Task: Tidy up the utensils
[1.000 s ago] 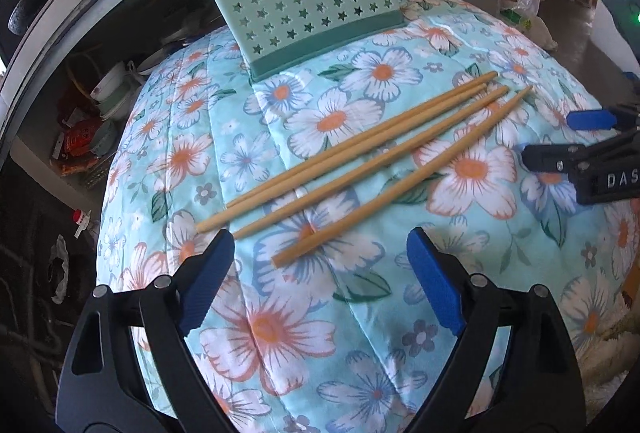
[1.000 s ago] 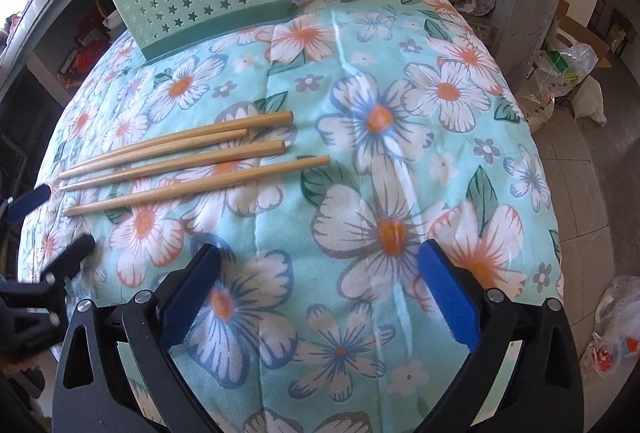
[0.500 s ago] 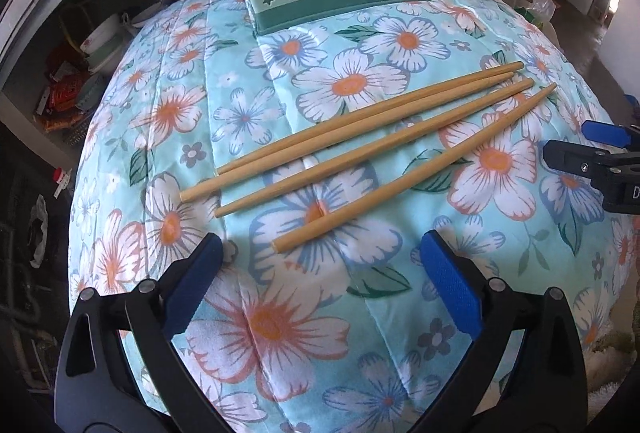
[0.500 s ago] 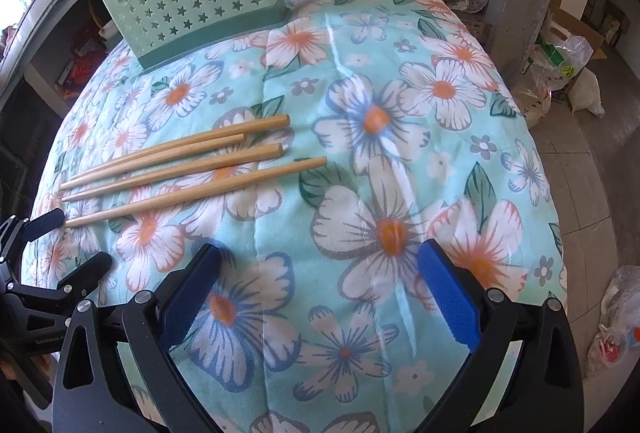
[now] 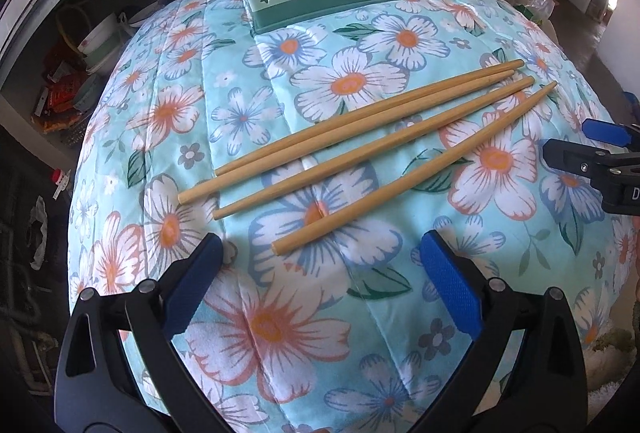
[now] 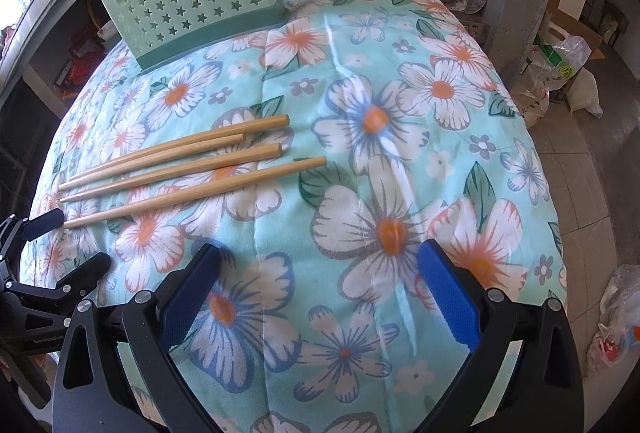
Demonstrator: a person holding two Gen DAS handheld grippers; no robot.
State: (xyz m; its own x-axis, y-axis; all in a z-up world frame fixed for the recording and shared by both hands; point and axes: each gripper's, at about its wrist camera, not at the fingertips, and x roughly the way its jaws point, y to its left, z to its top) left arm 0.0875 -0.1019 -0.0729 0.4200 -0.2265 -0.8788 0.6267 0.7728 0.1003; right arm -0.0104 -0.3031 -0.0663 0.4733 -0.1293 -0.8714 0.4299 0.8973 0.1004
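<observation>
While above the chopsticks (image 5: 352,149), both tongs (image 5: 320,285) (image 6: 316,289) wide apart, gripping nothing

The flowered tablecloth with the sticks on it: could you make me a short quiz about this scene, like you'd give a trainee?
1. How many tan wooden chopsticks lie on the turquoise flowered tablecloth?
2. True or false: the left hand-held gripper is gripping a chopstick.
3. Where does the mint-green plastic utensil holder with star-shaped holes stand? A) among the chopsticks B) beyond them, at the cloth's far edge C) on the floor

Key:
1. Four.
2. False: its jaws stand wide open, empty, just short of the nearest chopstick's end.
3. B.
</observation>
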